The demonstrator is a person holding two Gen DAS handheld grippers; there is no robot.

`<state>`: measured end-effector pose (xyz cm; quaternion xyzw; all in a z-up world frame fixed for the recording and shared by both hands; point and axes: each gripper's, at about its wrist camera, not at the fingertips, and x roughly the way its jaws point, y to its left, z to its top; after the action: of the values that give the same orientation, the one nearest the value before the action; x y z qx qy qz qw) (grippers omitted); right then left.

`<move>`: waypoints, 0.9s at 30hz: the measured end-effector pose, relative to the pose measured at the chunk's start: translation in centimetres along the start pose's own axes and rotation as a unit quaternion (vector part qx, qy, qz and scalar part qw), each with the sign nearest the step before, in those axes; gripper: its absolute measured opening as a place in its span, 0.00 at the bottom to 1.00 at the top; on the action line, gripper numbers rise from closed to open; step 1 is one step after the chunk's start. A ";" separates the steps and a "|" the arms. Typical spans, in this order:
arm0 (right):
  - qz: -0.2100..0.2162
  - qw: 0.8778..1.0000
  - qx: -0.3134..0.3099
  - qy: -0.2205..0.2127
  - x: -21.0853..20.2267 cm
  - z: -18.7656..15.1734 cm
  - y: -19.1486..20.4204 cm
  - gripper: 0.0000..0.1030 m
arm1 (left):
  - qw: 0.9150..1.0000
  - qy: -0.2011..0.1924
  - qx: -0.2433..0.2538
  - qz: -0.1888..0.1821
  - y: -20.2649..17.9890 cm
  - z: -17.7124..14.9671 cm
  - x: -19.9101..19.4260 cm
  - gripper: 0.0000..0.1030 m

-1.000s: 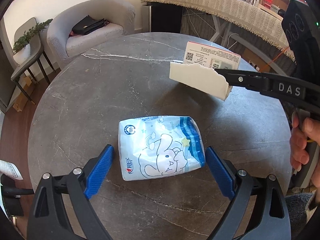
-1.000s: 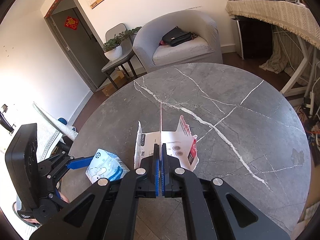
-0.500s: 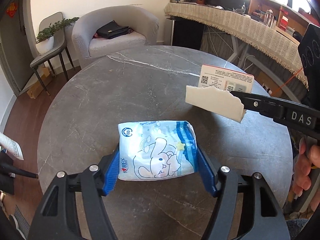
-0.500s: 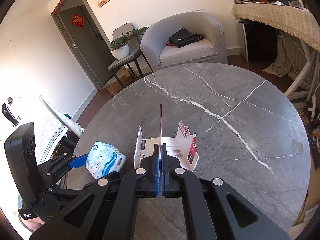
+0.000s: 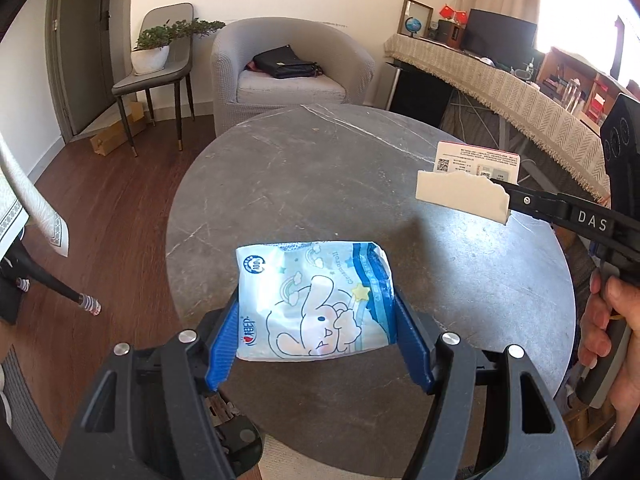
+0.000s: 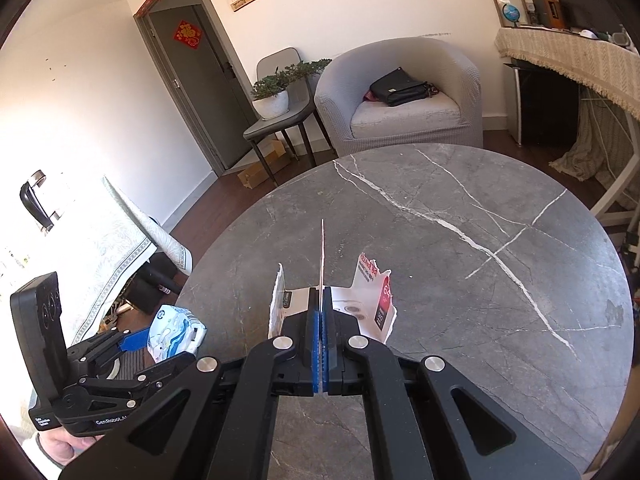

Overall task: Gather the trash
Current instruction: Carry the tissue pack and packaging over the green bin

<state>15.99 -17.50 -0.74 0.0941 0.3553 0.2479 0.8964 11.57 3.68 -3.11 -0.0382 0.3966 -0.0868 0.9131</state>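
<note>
My left gripper [image 5: 316, 316] is shut on a blue and white tissue packet [image 5: 314, 300] with a cartoon rabbit, holding it lifted above the near edge of the round grey marble table [image 5: 320, 184]. The packet also shows in the right wrist view [image 6: 176, 330], off the table's left edge. My right gripper [image 6: 321, 312] is shut on a torn white cardboard package [image 6: 372, 304] with red print, held above the table. It also shows in the left wrist view [image 5: 464, 196], at the right.
A grey armchair [image 5: 288, 72] with a black bag stands behind the table. A chair with a potted plant [image 5: 160, 52] stands left of it. A cloth-covered desk [image 5: 500, 80] runs along the right. A patterned cloth [image 6: 120, 240] hangs at the left.
My left gripper closed on the tissue packet and lifted it off the table, drawing back toward the near edge. My right gripper kept hold of the torn package and rose slightly.
</note>
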 end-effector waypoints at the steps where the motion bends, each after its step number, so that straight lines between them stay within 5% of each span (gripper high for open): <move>1: 0.004 1.000 -0.002 -0.001 0.1 0.1 0.4 0.00 | 1.000 -0.003 -0.005 0.002 0.4 -0.1 -0.4 0.69; 27: 0.089 0.985 -0.143 0.031 5.4 -1.5 16.2 0.00 | 0.990 -0.022 -0.096 0.096 13.7 -5.0 -7.8 0.69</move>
<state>12.25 -0.87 0.59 -0.0120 0.3339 0.3777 0.8636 4.39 18.60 -2.83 -0.0895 0.3845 0.0409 0.9179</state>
